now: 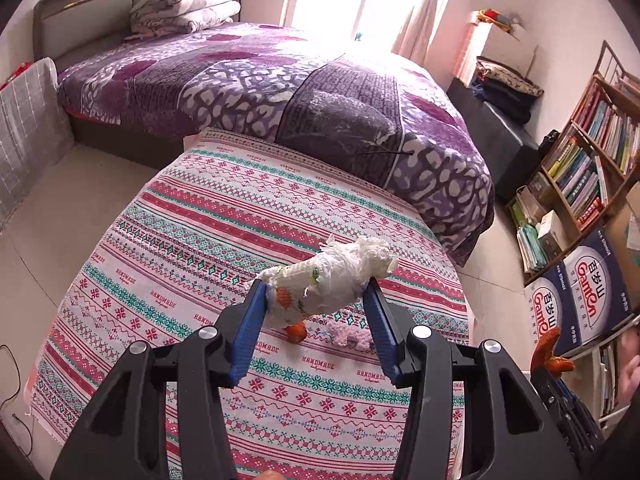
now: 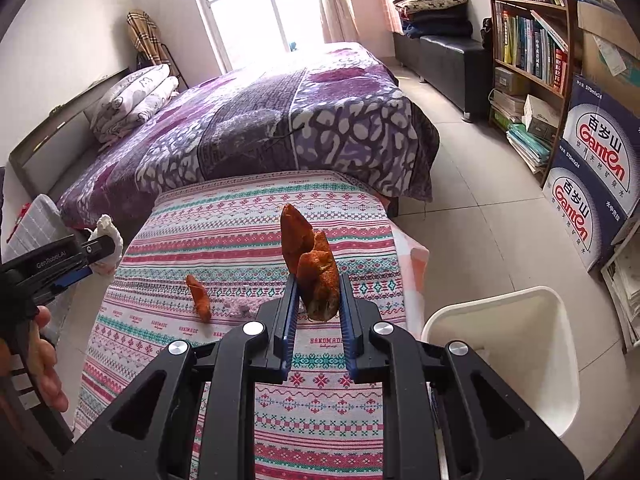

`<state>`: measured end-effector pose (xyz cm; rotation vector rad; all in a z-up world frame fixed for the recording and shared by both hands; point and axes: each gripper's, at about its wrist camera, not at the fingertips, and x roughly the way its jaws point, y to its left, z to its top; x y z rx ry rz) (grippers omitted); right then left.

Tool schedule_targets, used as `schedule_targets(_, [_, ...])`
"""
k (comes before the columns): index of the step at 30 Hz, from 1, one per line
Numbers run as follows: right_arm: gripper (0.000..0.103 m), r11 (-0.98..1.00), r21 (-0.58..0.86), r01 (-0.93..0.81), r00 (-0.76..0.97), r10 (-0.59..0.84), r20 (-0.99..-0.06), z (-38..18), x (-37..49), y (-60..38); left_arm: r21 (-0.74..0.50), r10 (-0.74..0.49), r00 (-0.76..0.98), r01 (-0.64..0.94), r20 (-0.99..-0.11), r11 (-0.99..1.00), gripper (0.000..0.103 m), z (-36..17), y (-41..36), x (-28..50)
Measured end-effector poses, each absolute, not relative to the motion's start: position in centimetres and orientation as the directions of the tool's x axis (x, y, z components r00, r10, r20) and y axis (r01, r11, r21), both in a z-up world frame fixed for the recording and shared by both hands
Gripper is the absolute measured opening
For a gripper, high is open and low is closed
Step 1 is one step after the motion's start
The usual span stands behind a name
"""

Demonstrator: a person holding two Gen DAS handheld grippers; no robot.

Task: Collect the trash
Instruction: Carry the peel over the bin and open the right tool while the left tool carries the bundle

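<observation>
Much of what you hold is only partly shown: your right hand is a sliver at the left wrist view's edge, the white bin (image 2: 516,360) beside the table is cut by your right gripper's body, and what lies in it cannot be made out. A small pale pink scrap (image 1: 352,334) on the cloth is too blurred to name.

Your left gripper (image 1: 318,294) is clamped across a crumpled white wrapper wad (image 1: 332,280) with green and orange print, lifted above the table. Your right gripper (image 2: 318,294) is pinched tight on a ragged orange-brown peel (image 2: 310,256), its points standing up past the fingertips. One smaller orange peel piece (image 2: 199,298) lies on the tablecloth.

The table wears a striped pink, teal and white patterned cloth (image 1: 240,208). Beyond it stands a bed with a purple blanket (image 1: 280,80), a bright window (image 2: 240,4), a bookshelf (image 2: 528,40) and stacked blue water cartons (image 2: 596,160) on a pale tiled floor.
</observation>
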<state>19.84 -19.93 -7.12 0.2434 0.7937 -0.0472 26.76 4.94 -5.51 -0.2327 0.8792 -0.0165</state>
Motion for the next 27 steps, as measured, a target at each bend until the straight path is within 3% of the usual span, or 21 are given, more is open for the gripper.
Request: schedule_targets(27, [0.019,0.841,0.292,0.456,0.669,-0.108,-0.735,-6.7,15.3,-34.3,-0.146,-0.199,0.609,0.136,-0.767,0.98,0.049,-6.1,-7.6,24.9])
